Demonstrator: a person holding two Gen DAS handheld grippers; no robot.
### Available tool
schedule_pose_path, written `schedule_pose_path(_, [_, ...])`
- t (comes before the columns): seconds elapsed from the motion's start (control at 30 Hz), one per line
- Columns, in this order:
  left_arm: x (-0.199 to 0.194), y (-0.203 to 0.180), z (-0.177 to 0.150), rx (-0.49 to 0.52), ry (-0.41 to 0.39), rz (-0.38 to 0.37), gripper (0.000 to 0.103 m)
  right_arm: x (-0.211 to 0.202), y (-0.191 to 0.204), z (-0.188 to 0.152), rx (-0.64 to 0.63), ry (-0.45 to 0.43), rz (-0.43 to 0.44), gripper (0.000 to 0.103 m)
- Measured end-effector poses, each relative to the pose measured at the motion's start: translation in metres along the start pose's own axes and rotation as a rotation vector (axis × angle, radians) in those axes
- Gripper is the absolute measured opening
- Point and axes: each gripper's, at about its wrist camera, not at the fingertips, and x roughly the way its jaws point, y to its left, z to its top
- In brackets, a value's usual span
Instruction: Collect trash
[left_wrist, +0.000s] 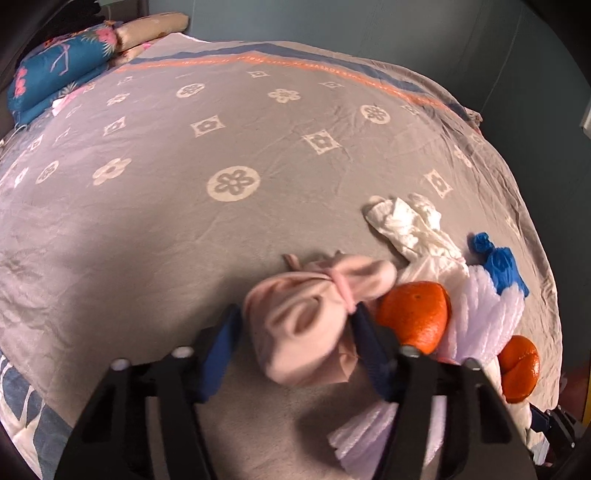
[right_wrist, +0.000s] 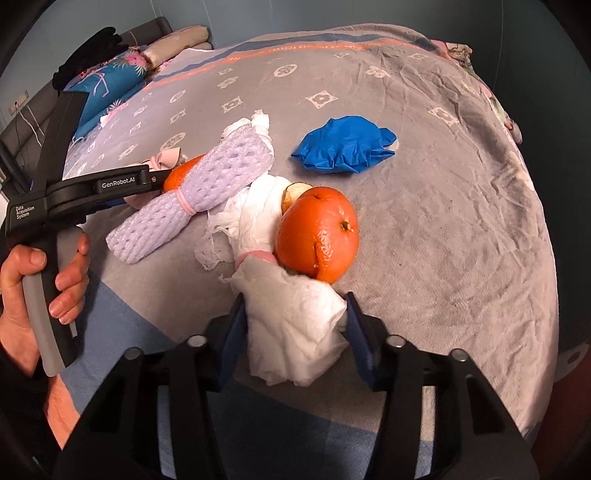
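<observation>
On the bed (left_wrist: 147, 206), the left gripper (left_wrist: 295, 325) has its jaws spread around a pink cloth bundle (left_wrist: 310, 321). Only the right view shows the right gripper (right_wrist: 291, 310), jaws clamping a white tissue wad (right_wrist: 295, 325) beside an orange peel (right_wrist: 317, 236).

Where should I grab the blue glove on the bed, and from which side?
Take the blue glove at its raised, crumpled middle, probably from above. It lies low on the blanket, apart from the orange peel and foam net, so nothing crowds a top approach.
</observation>
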Motion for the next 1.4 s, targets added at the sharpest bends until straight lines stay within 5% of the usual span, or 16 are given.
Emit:
schedule_pose_path(0.07, [-0.001,-0.001,0.001,-0.005,0.002,-0.003,0.035,0.000,0.000,0.000,-0.001,0.003,0.006,0.031])
schedule_pose_path(0.3, [-0.012,-0.007,-0.002,-0.026,0.002,-0.016,0.022,-0.007,-0.003,0.001,0.017,-0.006,0.061,0.013])
schedule_pose_path(0.8, [-0.081,0.008,-0.017,-0.104,-0.054,-0.090,0.021,-0.063,0.001,-0.015,0.067,-0.060,0.278,0.012])
schedule_pose_path(1.4, [-0.187,0.054,-0.044,-0.127,-0.189,-0.125,0.021,-0.174,0.006,-0.049,0.004,-0.140,0.219,0.012])
